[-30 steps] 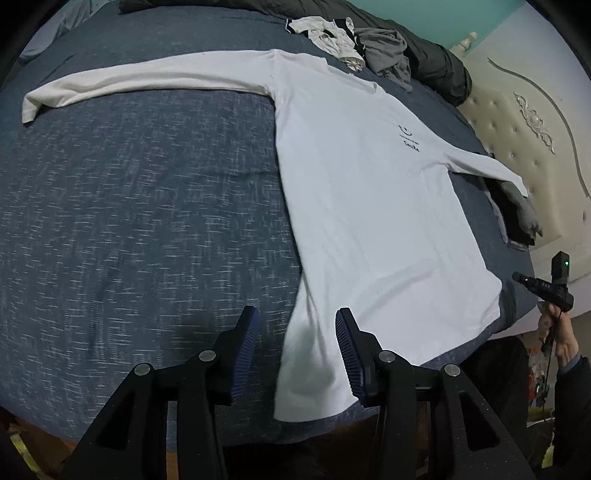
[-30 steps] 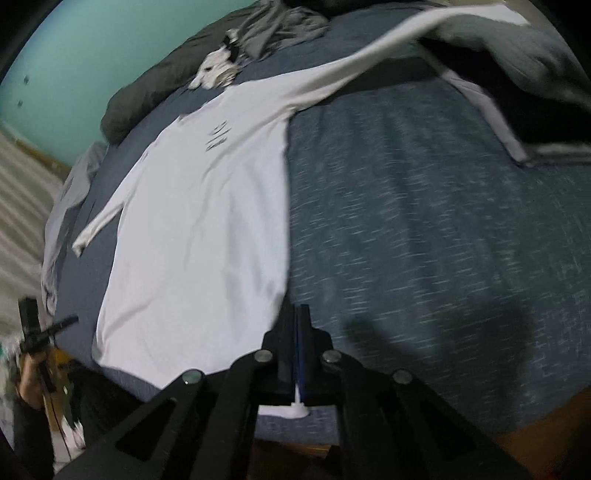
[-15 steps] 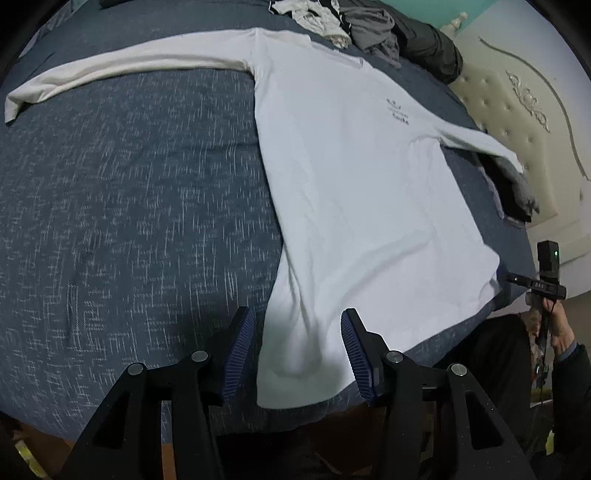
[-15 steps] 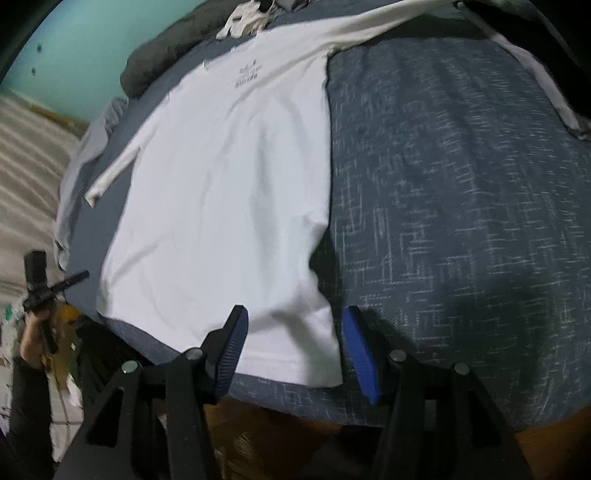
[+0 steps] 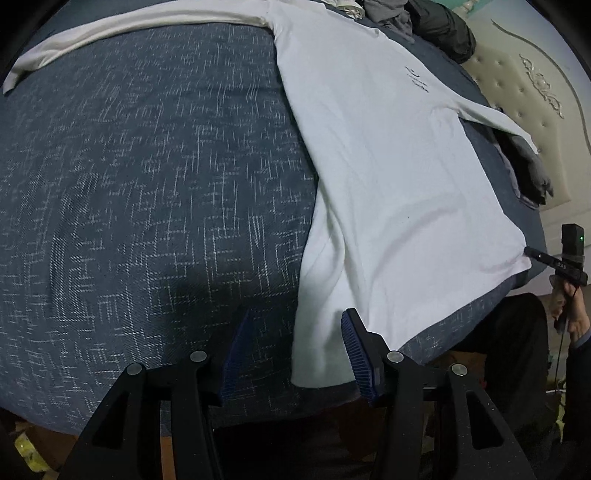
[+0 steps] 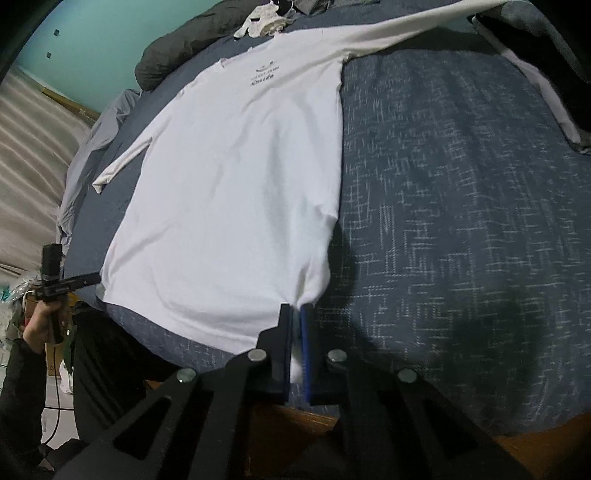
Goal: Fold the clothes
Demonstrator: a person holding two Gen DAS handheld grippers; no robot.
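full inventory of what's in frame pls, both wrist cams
long-sleeved shirt: 1, white with small dark chest print, spread flat on the bed, sleeves out to both sides
bed cover: 1, dark blue with white flecks, under the shirt
clothes pile: 1 heap, white and grey, past the collar at the far end
dark bolster or duvet: 1, dark grey, far edge of the bed
headboard: 1, cream, tufted, beside the bed
wall: teal, behind the bed
right gripper: black with blue pads, shut on the shirt's hem corner
left gripper: black with blue pads, open, straddling the other hem corner
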